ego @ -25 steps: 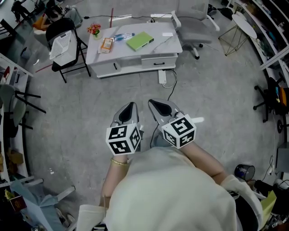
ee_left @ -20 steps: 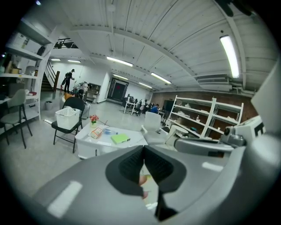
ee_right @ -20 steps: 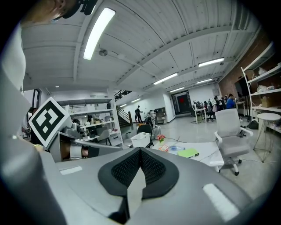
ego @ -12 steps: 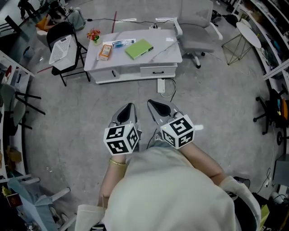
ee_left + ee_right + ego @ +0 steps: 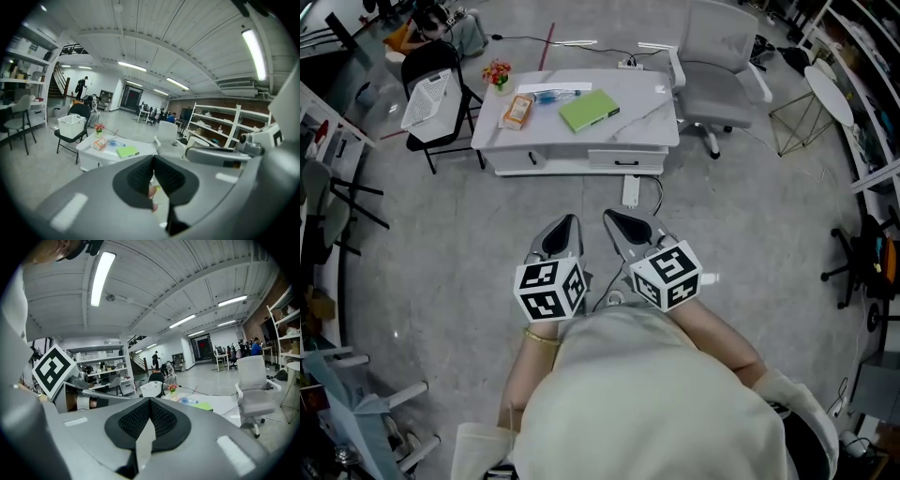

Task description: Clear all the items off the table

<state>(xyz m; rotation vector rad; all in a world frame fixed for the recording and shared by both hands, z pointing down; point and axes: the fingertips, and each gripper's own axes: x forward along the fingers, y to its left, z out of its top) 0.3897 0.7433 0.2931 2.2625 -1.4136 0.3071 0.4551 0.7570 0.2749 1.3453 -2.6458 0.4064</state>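
A low white table (image 5: 647, 112) stands across the grey floor ahead of me. On it lie a green book (image 5: 589, 110), an orange box (image 5: 519, 110), a clear water bottle (image 5: 555, 95) and a small flower pot (image 5: 496, 72). The same table (image 5: 89, 144) with the green book (image 5: 127, 151) shows in the left gripper view, and the table (image 5: 225, 405) is small in the right gripper view. My left gripper (image 5: 569, 223) and right gripper (image 5: 613, 218) are held side by side, well short of the table, both shut with nothing between the jaws.
A black chair carrying a white basket (image 5: 430, 98) stands left of the table. A grey office chair (image 5: 724, 66) sits at its right end. A power strip with a cable (image 5: 631, 189) lies on the floor in front. Shelving (image 5: 858, 103) lines the right side.
The table and everything on it have slid a little further up and away in the head view, and more floor shows in front of it. Both grippers keep their pose, shut.
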